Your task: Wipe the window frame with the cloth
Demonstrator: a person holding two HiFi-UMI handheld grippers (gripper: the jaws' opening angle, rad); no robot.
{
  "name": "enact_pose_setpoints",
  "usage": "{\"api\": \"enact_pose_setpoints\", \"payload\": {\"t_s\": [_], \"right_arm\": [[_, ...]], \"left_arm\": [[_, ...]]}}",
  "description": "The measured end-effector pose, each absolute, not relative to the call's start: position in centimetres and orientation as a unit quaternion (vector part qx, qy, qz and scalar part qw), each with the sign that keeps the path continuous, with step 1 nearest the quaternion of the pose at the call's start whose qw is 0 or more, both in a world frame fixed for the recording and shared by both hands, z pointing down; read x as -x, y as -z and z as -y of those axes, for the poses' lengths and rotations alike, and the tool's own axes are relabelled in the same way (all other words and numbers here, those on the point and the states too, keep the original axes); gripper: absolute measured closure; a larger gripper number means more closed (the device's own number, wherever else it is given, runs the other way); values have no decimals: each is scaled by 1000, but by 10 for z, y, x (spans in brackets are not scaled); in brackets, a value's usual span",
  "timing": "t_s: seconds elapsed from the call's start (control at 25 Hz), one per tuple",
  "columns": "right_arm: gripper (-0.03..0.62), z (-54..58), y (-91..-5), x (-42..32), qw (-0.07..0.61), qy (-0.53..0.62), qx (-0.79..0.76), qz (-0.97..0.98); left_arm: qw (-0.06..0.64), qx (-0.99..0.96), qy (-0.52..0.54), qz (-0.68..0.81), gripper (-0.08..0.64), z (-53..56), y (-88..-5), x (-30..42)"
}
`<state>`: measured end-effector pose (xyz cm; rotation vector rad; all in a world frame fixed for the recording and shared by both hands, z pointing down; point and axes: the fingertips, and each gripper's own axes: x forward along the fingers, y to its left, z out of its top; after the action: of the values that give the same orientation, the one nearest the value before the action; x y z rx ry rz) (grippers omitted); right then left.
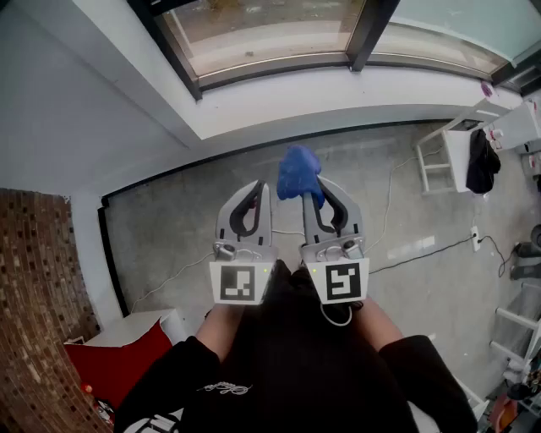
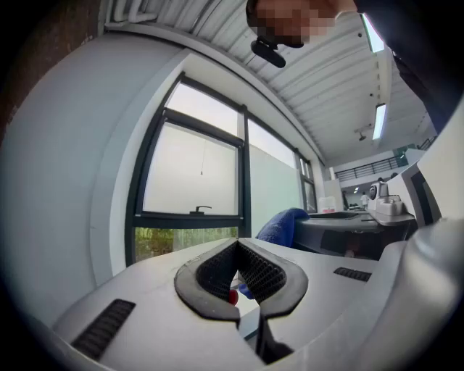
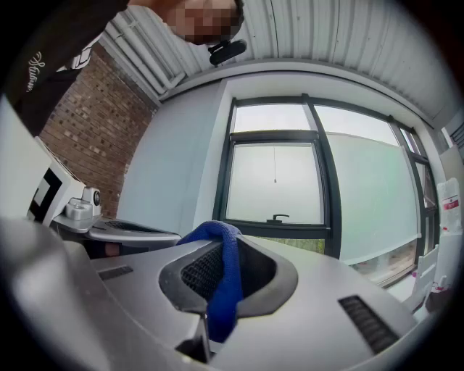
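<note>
- Black sleeves (image 1: 173,380) at 6 o'clock in the head view; both tools are held side by side, tips toward 12.
- Right gripper (image 1: 325,184): fingers clamped on the crumpled blue terry cloth (image 1: 297,173).
- Cloth bunch projects past the tips toward 11–12 o'clock. Its long axis runs roughly along the fingers, with the tail draped down between them.
- Left gripper (image 1: 254,190): fingers closed tip to tip, nothing held.
- Dark metal window frame (image 1: 372,25) at 12 o'clock, well apart from the cloth; no contact.
- Judgement: approach step, wiping not begun. The next move calls for raising the cloth to the lower rail, pressing it flat and sweeping along the rail.
</note>
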<state>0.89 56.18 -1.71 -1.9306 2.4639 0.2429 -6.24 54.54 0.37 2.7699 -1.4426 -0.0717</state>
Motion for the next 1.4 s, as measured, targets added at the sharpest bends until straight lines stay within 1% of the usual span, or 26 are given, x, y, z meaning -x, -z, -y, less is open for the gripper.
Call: {"api": "enact_pose_setpoints", "payload": {"t_s": [0.36,1.0,1.4], "right_arm": [[569,-566,17,3,3,-76,610,-789],[569,-567,17,49,-2,-81,602,-794],[569,-530,14,48,7,-78,578,-812]], "left_arm": [[15,-889,28,456,555,-551,-5,66],[25,-883,37,467,555,-548,-13,113],[17,-876,30,481,555,-518,-16,107]]}}
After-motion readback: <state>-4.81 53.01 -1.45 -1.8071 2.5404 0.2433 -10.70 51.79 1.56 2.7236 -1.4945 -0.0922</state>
